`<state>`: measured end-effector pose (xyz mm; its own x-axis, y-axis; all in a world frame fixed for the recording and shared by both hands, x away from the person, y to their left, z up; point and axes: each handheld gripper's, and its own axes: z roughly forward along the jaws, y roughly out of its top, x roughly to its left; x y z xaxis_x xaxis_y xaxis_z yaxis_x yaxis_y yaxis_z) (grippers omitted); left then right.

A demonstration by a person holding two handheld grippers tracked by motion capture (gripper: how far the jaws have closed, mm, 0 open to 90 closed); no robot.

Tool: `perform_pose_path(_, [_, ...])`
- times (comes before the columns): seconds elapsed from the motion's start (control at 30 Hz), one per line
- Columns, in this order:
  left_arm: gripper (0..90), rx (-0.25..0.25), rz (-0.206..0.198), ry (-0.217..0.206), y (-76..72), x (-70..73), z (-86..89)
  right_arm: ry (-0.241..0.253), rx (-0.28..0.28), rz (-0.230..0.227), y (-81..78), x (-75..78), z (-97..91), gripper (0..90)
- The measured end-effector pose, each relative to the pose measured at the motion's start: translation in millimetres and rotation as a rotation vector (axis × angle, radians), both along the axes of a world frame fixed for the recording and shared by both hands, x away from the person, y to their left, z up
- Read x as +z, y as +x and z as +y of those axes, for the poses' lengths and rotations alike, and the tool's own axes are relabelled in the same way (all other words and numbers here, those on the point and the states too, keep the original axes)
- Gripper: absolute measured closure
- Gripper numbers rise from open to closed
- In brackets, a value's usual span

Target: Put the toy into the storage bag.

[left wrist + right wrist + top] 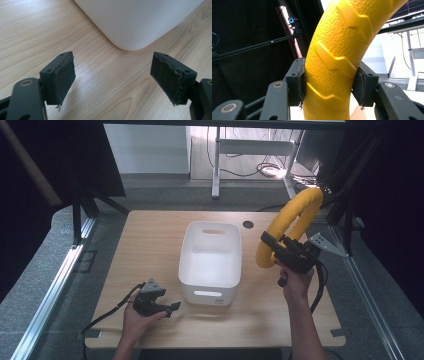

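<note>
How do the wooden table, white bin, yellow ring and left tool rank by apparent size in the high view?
1. wooden table
2. white bin
3. yellow ring, held up nearer the camera, so its rank is less sure
4. left tool

Black jaws clamp the yellow ridged ring (337,62).

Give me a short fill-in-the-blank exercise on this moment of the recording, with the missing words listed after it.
1. The right gripper is shut on a ring whose colour is ____.
2. The white bin in the middle of the table holds ____.
3. The left gripper rests low over the table with its jaws ____.
4. The ring is held up to the ____ of the bin, as the high view shows it.

Missing words: yellow; nothing; open; right
</note>
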<state>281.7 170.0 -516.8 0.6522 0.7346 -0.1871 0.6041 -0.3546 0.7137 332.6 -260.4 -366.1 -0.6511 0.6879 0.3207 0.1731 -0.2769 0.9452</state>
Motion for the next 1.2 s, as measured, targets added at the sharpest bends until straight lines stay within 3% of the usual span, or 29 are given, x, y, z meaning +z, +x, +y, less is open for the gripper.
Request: perform_pose_path(1.2, [20.0,-0.001,0.003,0.002,0.1,-0.4,-0.2,0.009,0.056,-0.079,0.7,34.4,42.8,49.9])
